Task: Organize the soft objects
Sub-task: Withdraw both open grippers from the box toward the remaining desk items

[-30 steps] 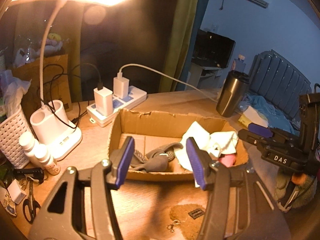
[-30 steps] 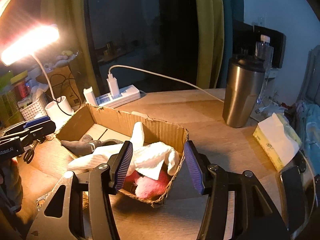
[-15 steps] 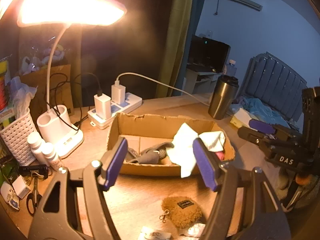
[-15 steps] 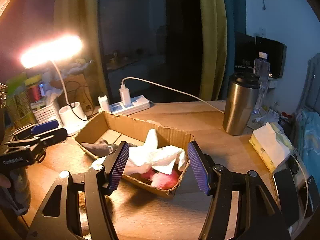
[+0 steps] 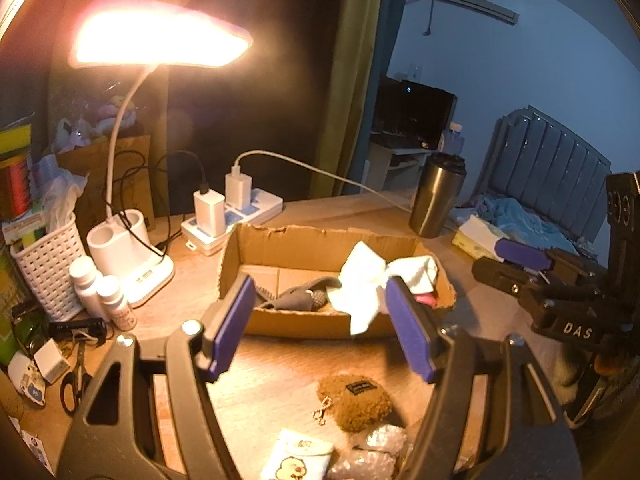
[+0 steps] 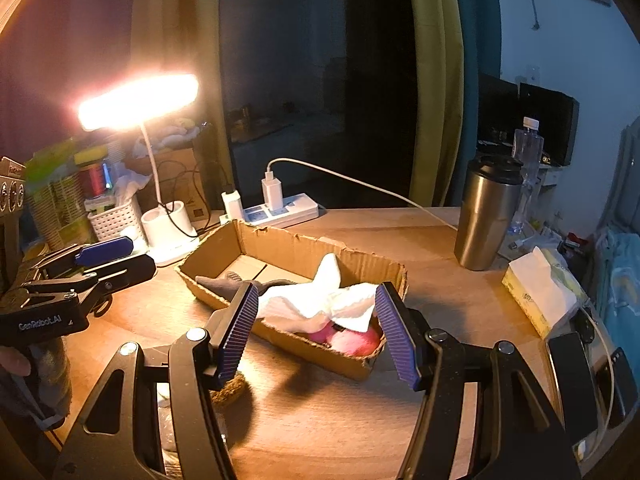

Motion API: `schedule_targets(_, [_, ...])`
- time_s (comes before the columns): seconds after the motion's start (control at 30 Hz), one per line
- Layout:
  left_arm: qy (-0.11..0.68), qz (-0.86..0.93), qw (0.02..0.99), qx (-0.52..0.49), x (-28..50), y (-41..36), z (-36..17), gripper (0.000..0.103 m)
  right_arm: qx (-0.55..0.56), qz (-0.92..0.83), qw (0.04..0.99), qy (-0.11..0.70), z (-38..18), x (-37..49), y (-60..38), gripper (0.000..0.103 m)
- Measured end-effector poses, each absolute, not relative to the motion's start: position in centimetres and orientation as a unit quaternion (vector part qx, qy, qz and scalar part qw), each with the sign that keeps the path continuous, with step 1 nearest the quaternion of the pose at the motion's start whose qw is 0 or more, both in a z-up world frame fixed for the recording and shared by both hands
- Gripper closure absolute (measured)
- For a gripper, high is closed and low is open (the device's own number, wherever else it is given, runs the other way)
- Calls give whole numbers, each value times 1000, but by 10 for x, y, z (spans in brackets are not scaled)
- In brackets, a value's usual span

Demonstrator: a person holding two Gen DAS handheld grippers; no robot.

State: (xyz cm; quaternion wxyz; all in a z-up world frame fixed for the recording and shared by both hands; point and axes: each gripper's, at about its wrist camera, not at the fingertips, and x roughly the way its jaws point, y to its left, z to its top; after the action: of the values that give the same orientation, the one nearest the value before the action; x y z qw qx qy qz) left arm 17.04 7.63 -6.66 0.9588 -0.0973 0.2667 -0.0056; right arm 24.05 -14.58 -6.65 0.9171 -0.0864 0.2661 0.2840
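Room: dim bedroom, lit lamp [image 5: 160, 36] over a wooden worktop [image 6: 420, 240].
Box [image 5: 320, 240]: open cardboard, mid-worktop; holds white cloth [image 5: 368, 280], grey cloth [image 5: 296, 300] and pink plush [image 6: 352, 338].
Left gripper [image 5: 320, 332]: fingers spread, empty, above worktop just short of box.
Right gripper [image 6: 316, 330]: fingers spread, empty, flanking the box's near end.
Brown pouch [image 5: 354, 400]: on worktop below the left fingers, outside box.
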Motion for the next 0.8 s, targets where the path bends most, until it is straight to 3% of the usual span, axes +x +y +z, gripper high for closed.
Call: schedule_targets(0.8, [287,10,951,-119,125,92,-101,34,-106,299,902,293,-95,204,-123,39])
